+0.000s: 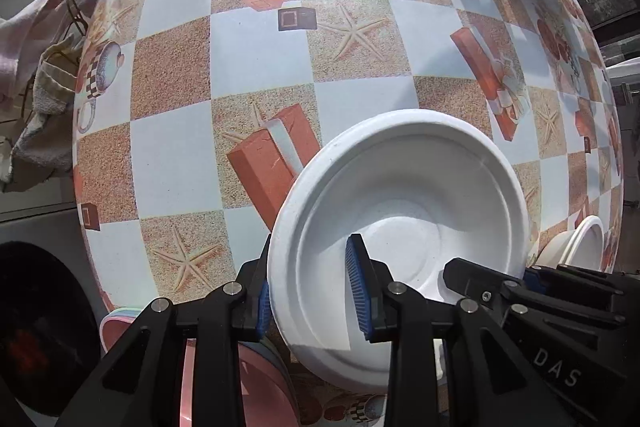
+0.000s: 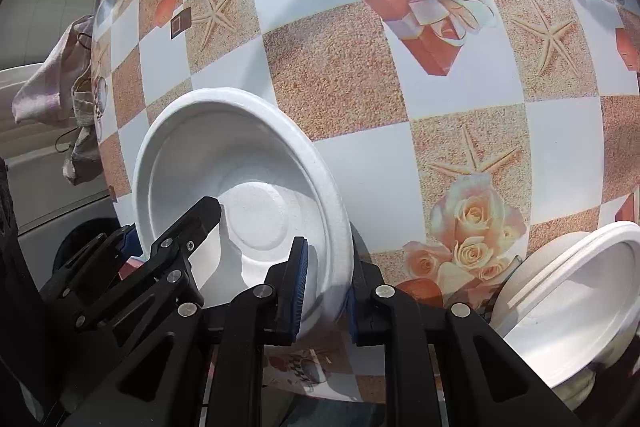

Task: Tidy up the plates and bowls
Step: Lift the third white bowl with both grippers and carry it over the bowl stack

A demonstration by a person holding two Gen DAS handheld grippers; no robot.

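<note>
A home dining corner. A printed oilcloth [image 1: 264,67] of starfish and roses covers the counter. Towels [image 1: 36,99] hang beside it, foam bowls [image 2: 568,307] at its edge.

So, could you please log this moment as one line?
left gripper: shut on white bowl rim | right gripper: shut on opposite rim | bowl stack: table

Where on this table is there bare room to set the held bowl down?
Open tablecloth lies ahead of the white bowl, out to the far edge. It is crowded near the front: pink plates under the left gripper, stacked white bowls beside the right gripper.
</note>
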